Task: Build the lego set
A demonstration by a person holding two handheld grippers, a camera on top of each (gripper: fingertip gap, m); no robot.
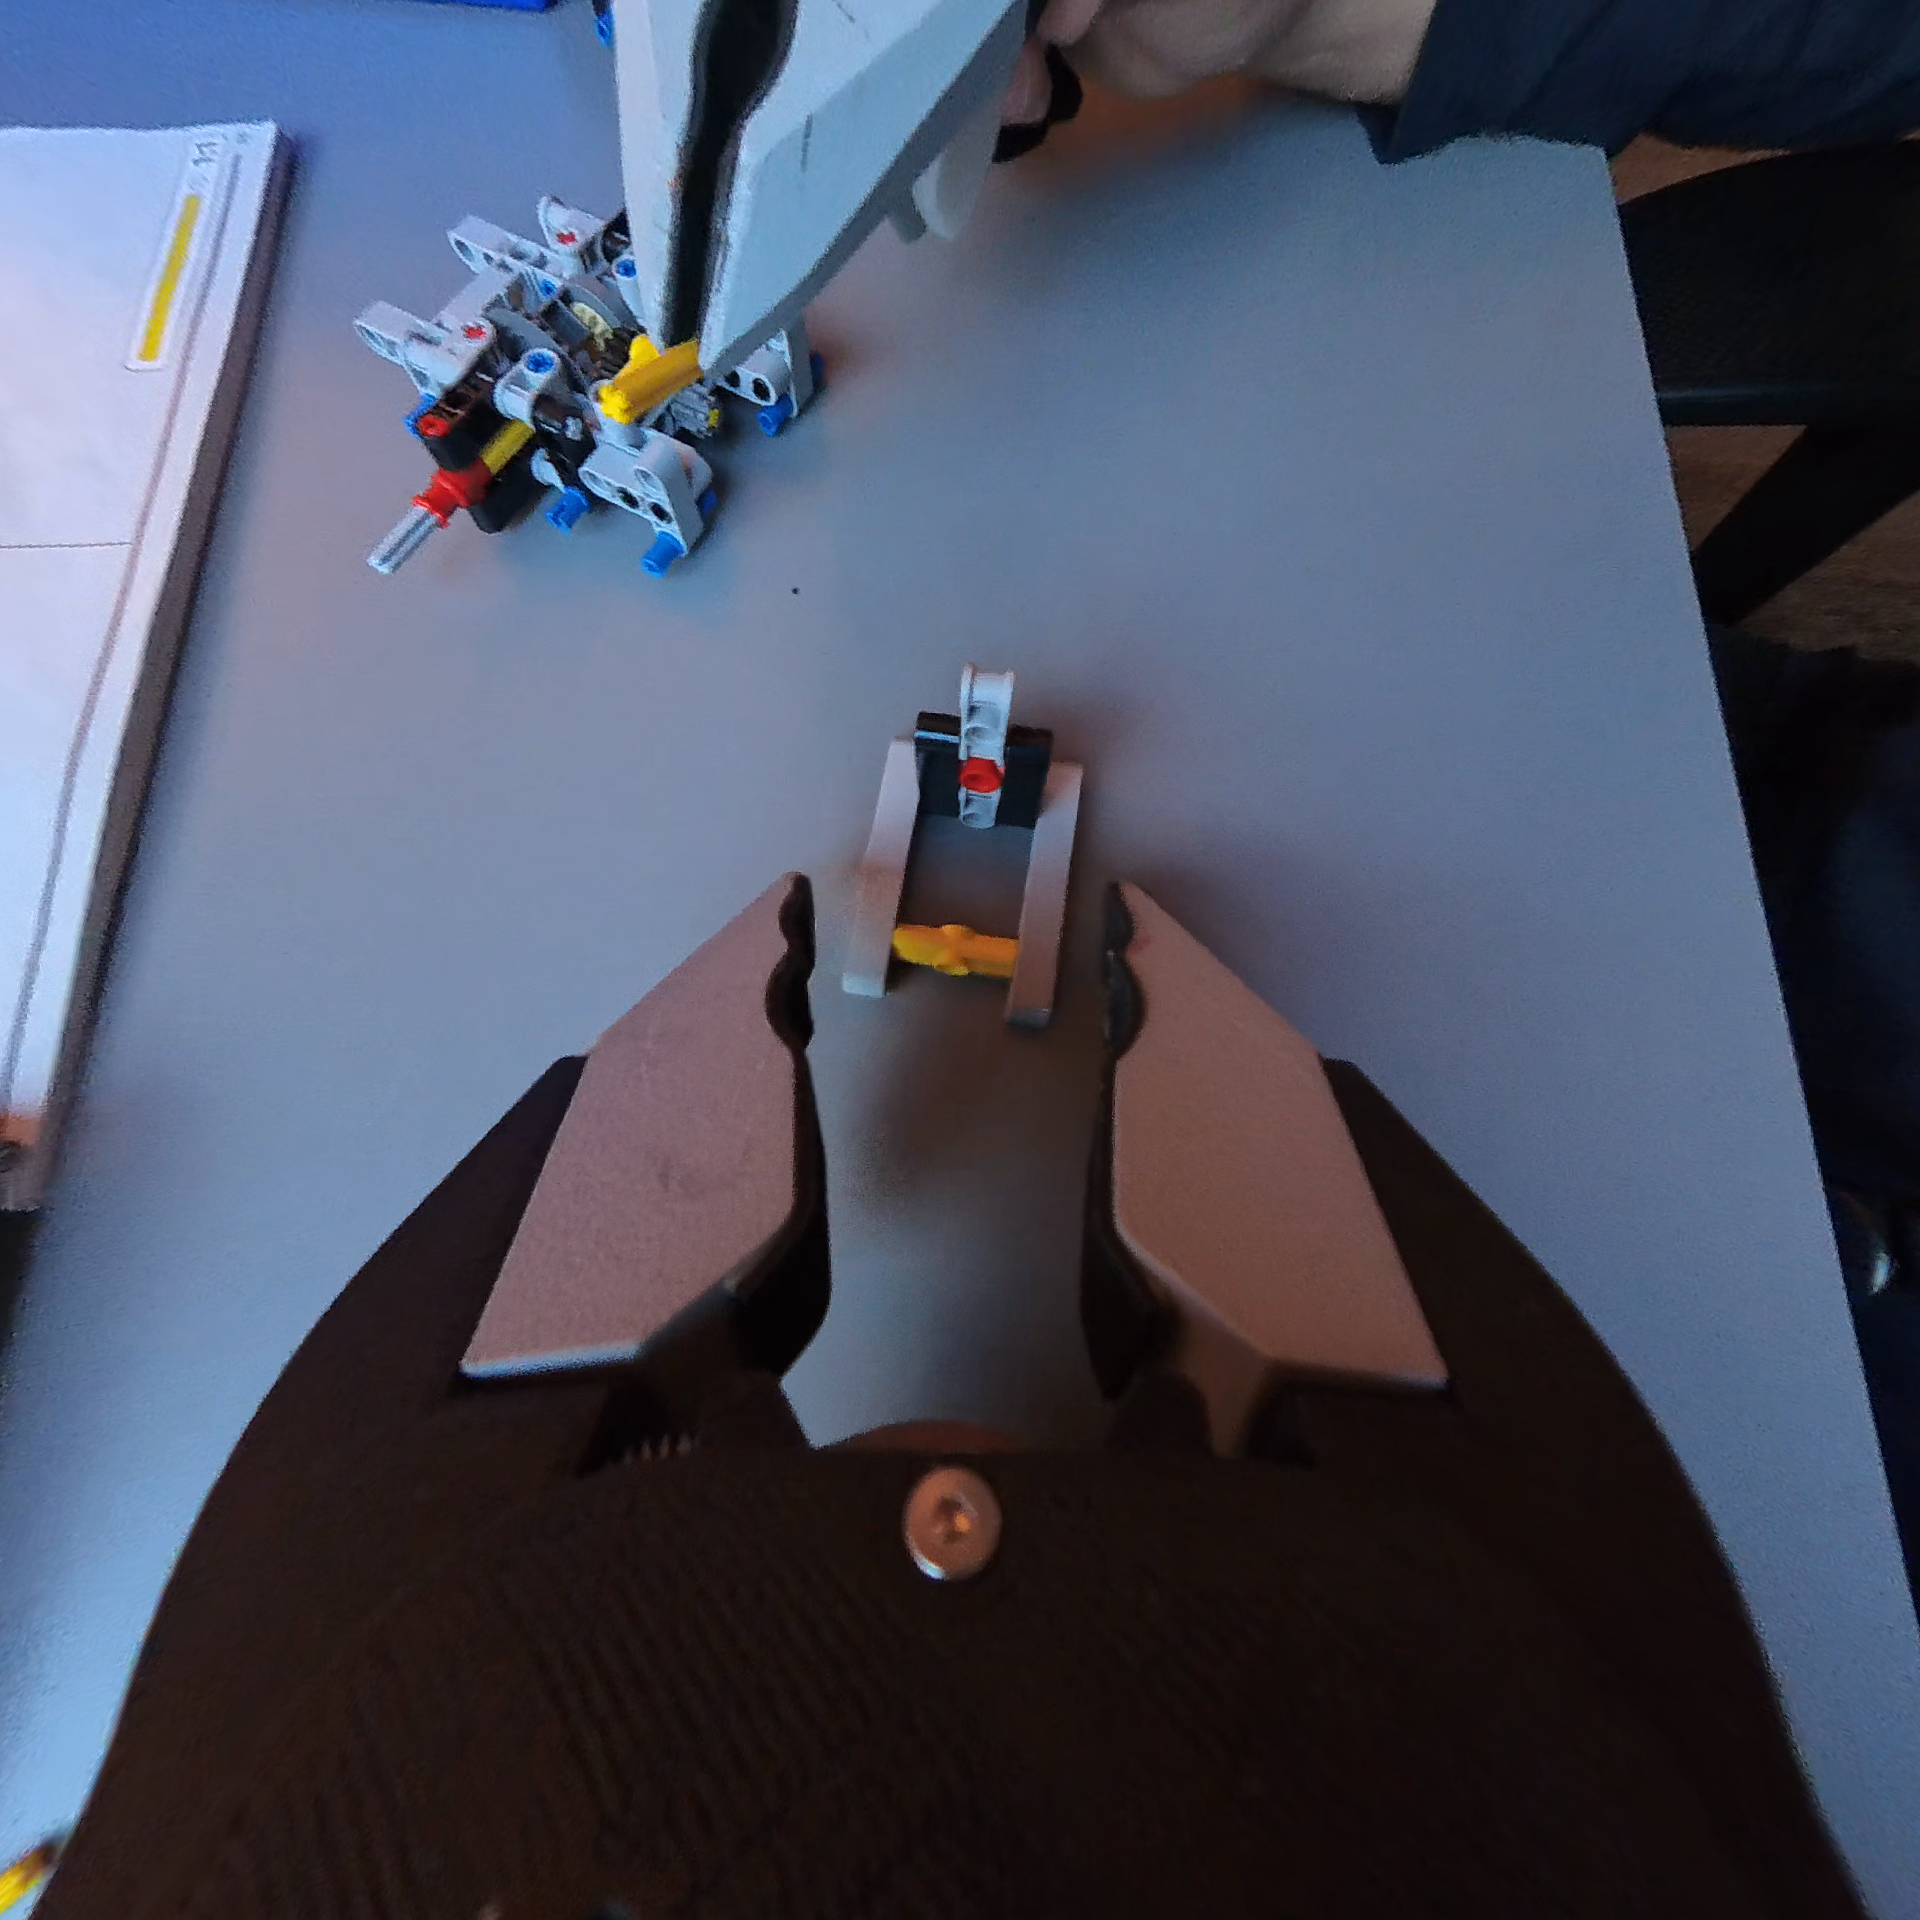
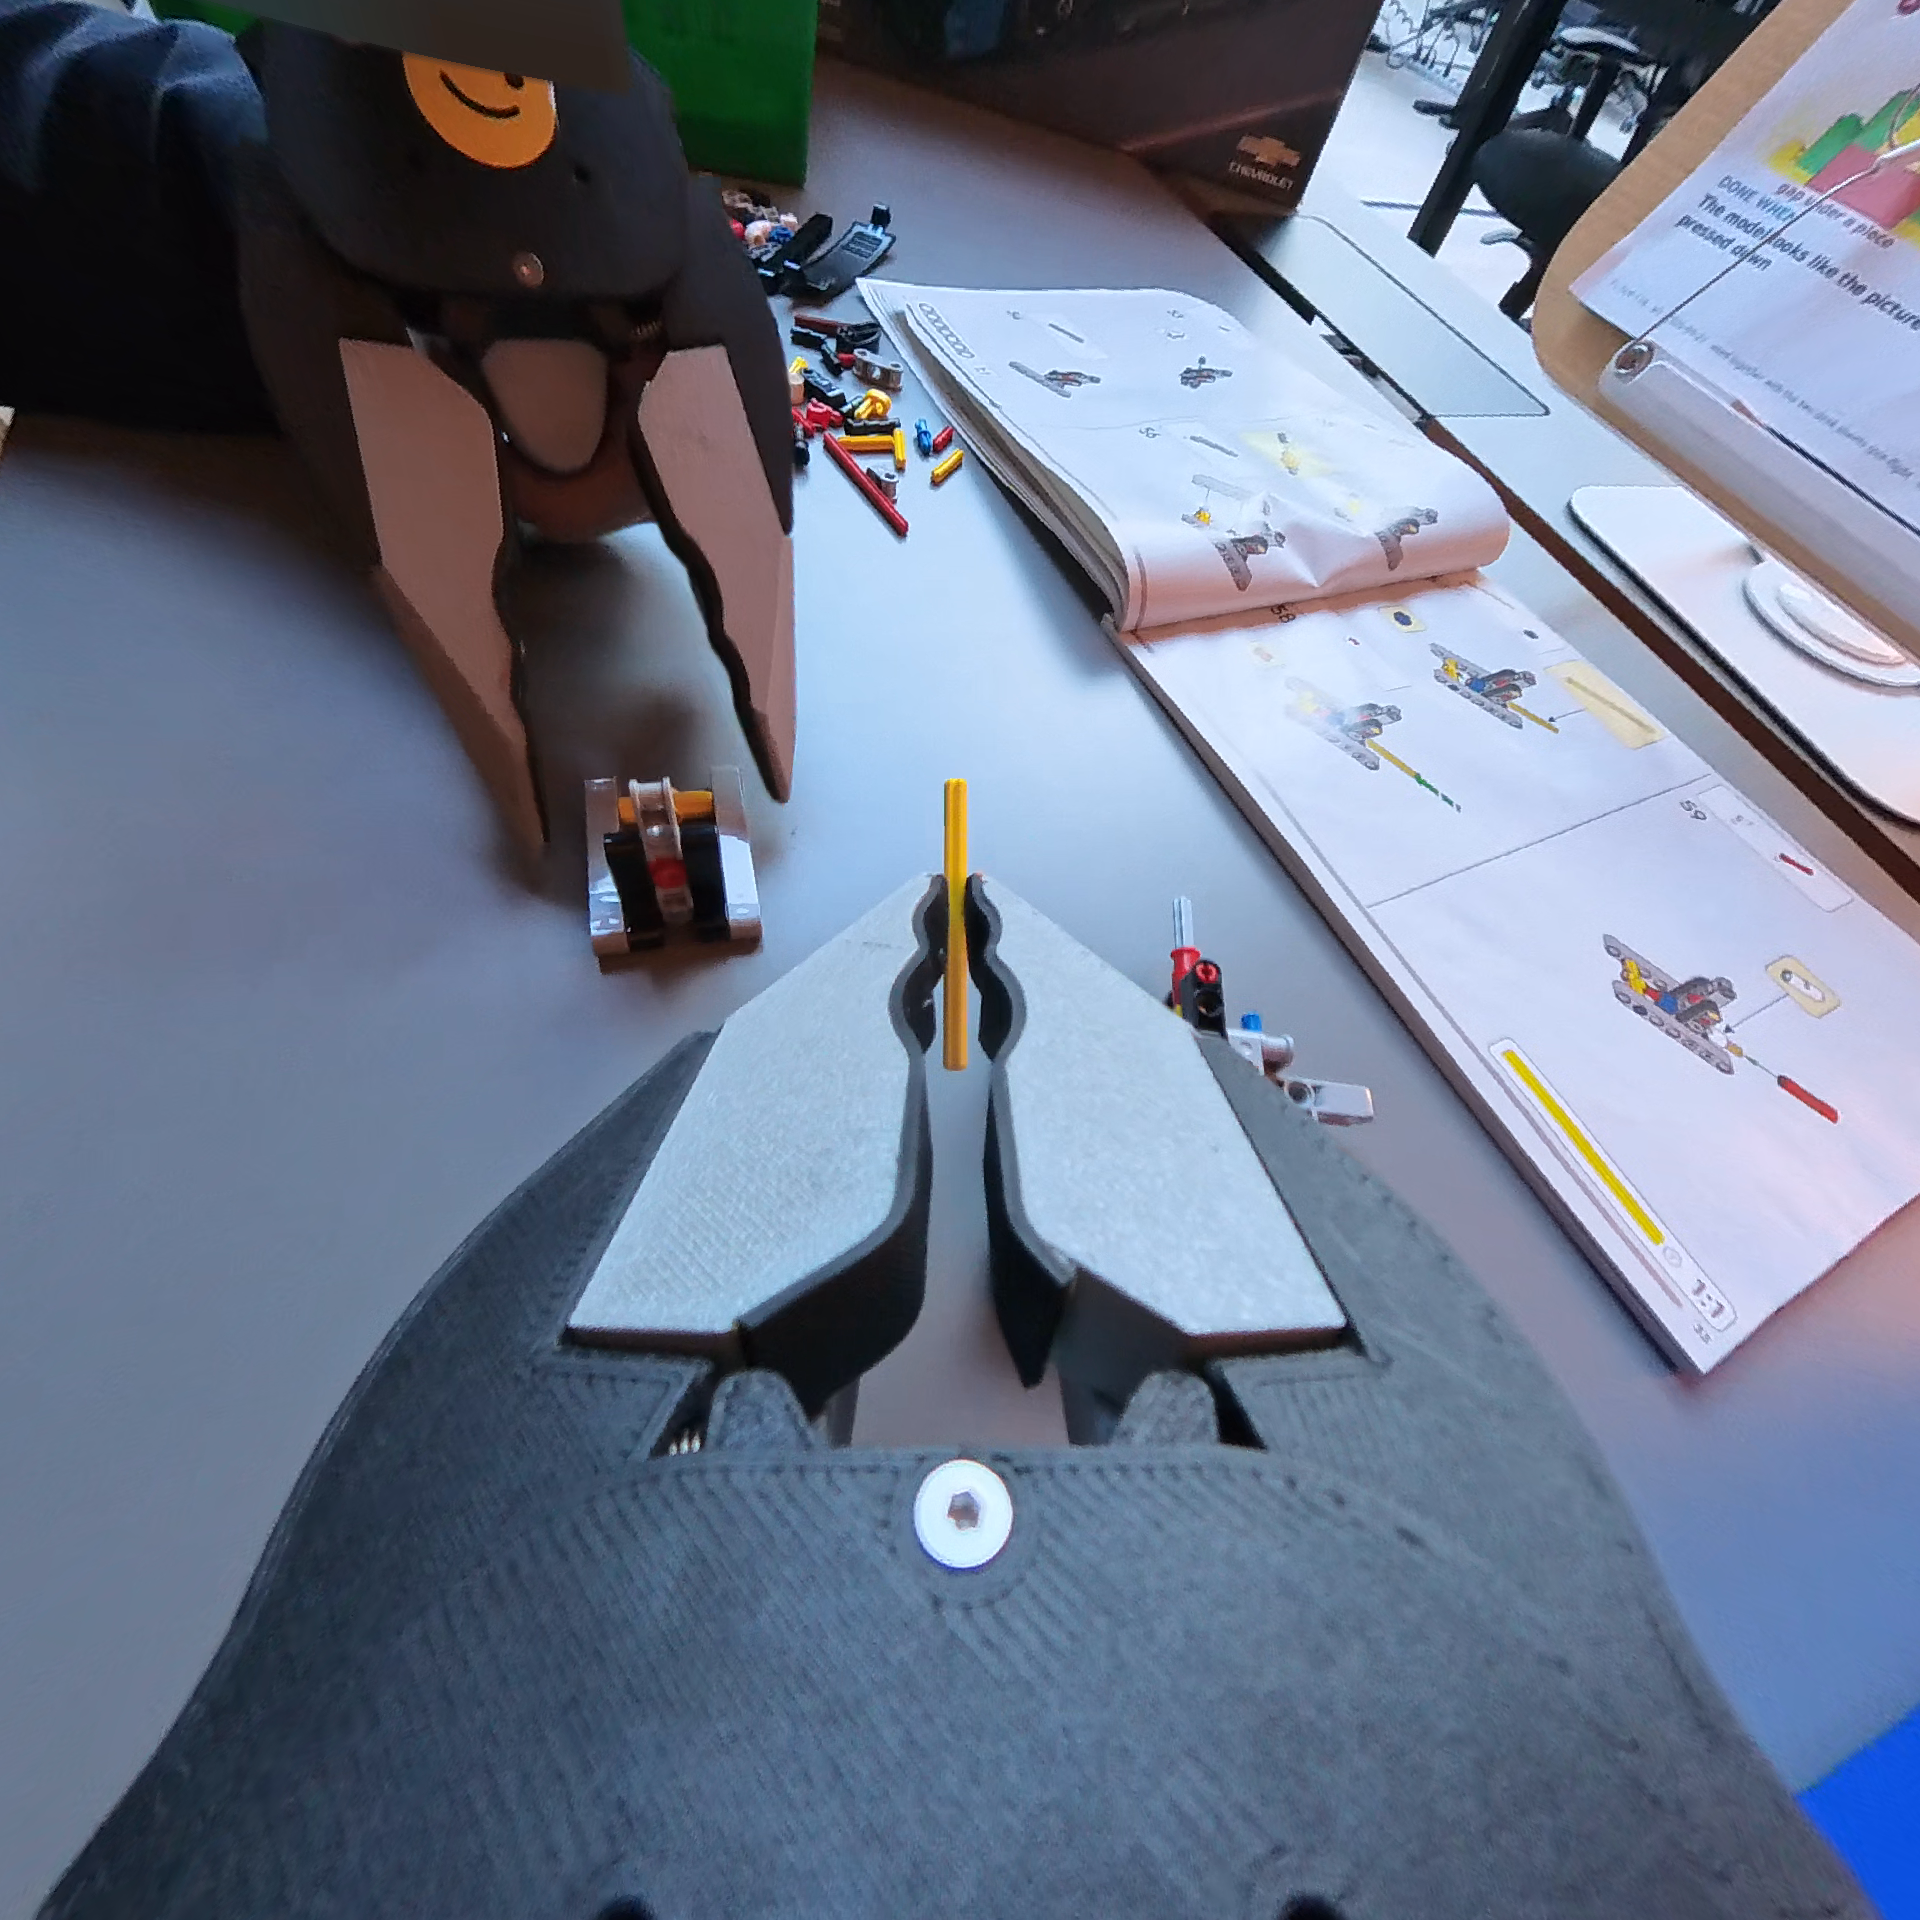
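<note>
Yellow rod: a thin yellow rod [image 2: 955, 925] stands pinched between the fingertips of the right gripper [image 2: 955, 883], its top poking past the tips and its lower end hanging in the gap behind them.
Right gripper: closed on the rod, both black pads [image 2: 982, 935] pressing it from either side; in the left wrist view its tip comes down on the large brick model [image 1: 551, 416].
Small assembly: a grey-sided piece with a black block, red pin and yellow cross-bar [image 1: 961, 862] rests on the table [image 1: 1351, 623] just ahead of the left gripper [image 1: 956, 935] — partly between its tips, untouched.
Left gripper: fingers spread wide, nothing held; the pads [image 1: 792, 966] stand clear of the assembly's grey sides.
Surroundings: an open instruction booklet [image 2: 1455, 831] lies to the right of the right gripper; loose small parts [image 2: 862, 416] sit scattered beyond the left gripper.
Hard to make out: the brick model is largely hidden under the right gripper in its own view — only an edge [image 2: 1247, 1029] shows; a person's hand [image 1: 1195, 52] is cut off at the top edge.
</note>
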